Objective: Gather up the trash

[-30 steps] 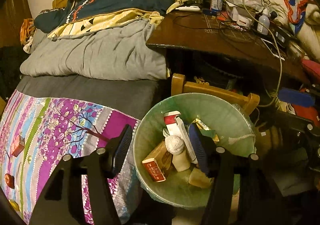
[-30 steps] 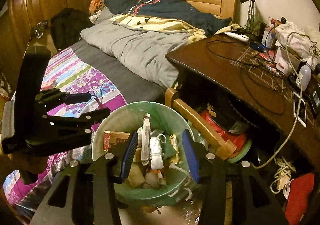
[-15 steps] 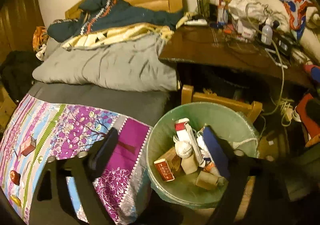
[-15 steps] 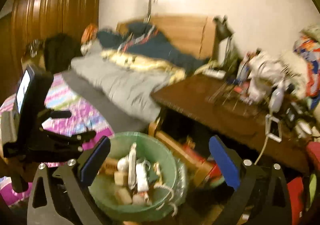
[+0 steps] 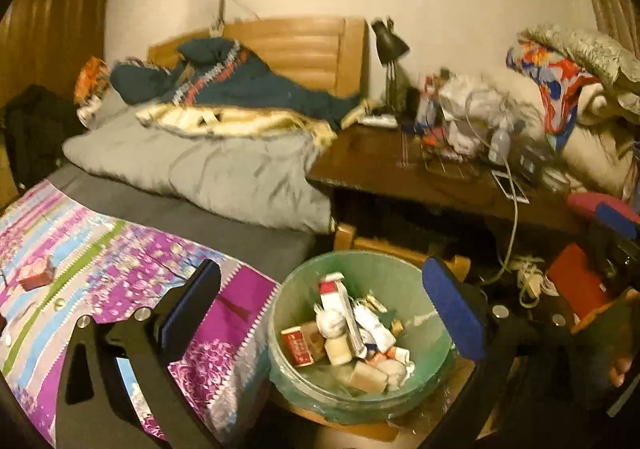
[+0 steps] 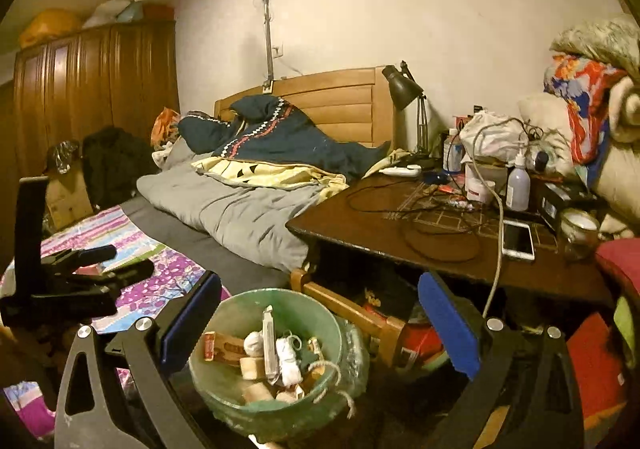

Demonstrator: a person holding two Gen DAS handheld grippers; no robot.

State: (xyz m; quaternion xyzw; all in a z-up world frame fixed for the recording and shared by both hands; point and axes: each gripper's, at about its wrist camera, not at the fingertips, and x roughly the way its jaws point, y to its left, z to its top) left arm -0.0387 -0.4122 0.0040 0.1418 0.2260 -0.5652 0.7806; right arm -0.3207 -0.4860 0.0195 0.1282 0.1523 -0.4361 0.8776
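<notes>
Judging from the green bin (image 5: 362, 333), collection is well under way: it sits on the floor at the corner where the bed (image 5: 132, 269) meets the counter (image 6: 404, 225), and it already holds a red-and-white carton (image 5: 335, 299), a small red box (image 5: 297, 347), crumpled wrappers and tubes. Both tools look to have just let go over it. The left gripper (image 5: 326, 321) and the right gripper (image 6: 320, 325) have just been opening and now stand spread wide with nothing between the pads. What looks left is a small red box (image 5: 35, 275) lying on the purple bedcover near the bed's left edge, and the clutter along the counter's far edge, though which of that is trash I cannot tell.
</notes>
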